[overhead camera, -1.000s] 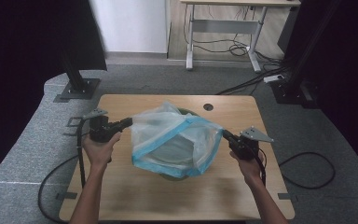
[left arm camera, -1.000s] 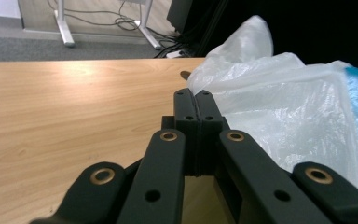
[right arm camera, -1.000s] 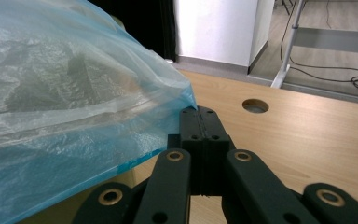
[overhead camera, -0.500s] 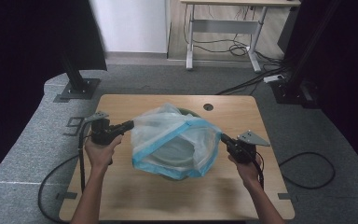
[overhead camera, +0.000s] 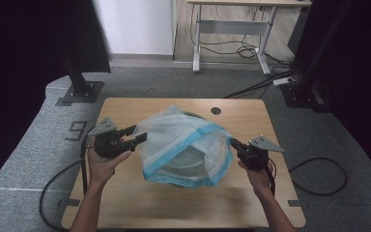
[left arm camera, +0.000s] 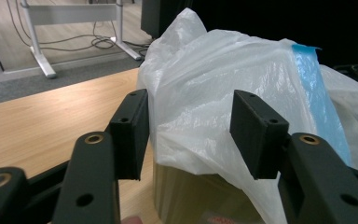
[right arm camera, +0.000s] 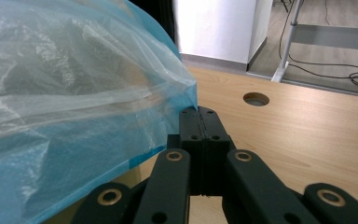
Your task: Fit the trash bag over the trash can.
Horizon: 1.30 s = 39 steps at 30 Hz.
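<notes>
A clear plastic bag (overhead camera: 186,147) with a blue band along its edge sits in the middle of the wooden table (overhead camera: 251,203), draped over a round container whose wall shows beneath the film. The bag lies between the two tongs. The left gripper (overhead camera: 136,137) is at the bag's left side, level and pointing toward it; its jaws have just been opening and now stand apart, clear of the plastic. In the left gripper view (left arm camera: 191,135) the bag (left arm camera: 214,84) bulges just beyond the two pads, with the film seen through the gap but not pressed by either pad. The right gripper (overhead camera: 234,144) is at the bag's right side, its jaws closed tight on a corner of the blue-edged film. The right gripper view (right arm camera: 199,116) shows the pads pressed together with the bag's (right arm camera: 65,93) edge pinched at their tips, the film stretching away to the left of that view.
</notes>
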Each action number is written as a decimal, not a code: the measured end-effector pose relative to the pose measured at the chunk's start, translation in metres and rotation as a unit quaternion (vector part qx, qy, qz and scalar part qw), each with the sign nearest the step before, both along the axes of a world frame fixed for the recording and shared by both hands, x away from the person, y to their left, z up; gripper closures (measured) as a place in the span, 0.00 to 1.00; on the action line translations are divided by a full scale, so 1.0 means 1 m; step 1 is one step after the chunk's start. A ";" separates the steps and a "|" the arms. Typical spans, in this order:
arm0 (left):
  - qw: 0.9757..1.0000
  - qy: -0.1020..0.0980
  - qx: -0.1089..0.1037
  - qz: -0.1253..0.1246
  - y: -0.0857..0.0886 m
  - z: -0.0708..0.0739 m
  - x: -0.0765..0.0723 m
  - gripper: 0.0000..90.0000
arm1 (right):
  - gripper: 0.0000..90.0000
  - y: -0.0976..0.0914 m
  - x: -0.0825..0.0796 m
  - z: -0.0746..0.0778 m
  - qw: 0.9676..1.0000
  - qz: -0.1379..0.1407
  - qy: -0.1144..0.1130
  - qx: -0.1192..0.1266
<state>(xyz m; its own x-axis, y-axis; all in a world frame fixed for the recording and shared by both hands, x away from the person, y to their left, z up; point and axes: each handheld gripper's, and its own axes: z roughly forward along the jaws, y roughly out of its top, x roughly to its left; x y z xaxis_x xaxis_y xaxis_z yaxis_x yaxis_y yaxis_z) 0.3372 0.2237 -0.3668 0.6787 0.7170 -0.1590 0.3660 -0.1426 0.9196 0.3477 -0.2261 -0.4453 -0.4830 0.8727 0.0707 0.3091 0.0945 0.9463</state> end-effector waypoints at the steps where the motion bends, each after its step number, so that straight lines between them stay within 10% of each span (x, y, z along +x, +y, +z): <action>1: 1.000 -0.001 -0.002 0.003 0.002 0.000 -0.001 0.51 | 0.99 -0.001 0.000 -0.001 1.000 -0.003 0.001 0.000; 6: 1.000 -0.003 -0.003 0.012 0.011 0.002 -0.010 0.47 | 0.98 -0.008 0.001 -0.001 1.000 -0.013 0.005 0.007; 13: 0.999 0.002 0.020 -0.039 -0.005 -0.002 -0.032 0.43 | 0.99 -0.010 -0.001 0.000 1.000 -0.016 0.003 0.010; 24: 0.995 0.039 0.059 -0.063 -0.031 -0.021 -0.031 0.31 | 0.99 -0.010 -0.004 -0.004 1.000 -0.016 0.005 0.013; 39: 0.994 0.030 0.065 -0.087 -0.032 -0.018 -0.041 0.93 | 0.98 -0.015 -0.009 -0.003 1.000 -0.015 0.004 0.024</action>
<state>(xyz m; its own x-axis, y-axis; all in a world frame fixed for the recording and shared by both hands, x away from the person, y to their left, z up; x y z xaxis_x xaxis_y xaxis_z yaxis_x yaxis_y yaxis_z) 0.2958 0.1918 -0.3852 0.7867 0.6061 -0.1169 0.3787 -0.3244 0.8668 0.3386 -0.2408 -0.4479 -0.4566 0.8820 0.1164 0.3180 0.0396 0.9473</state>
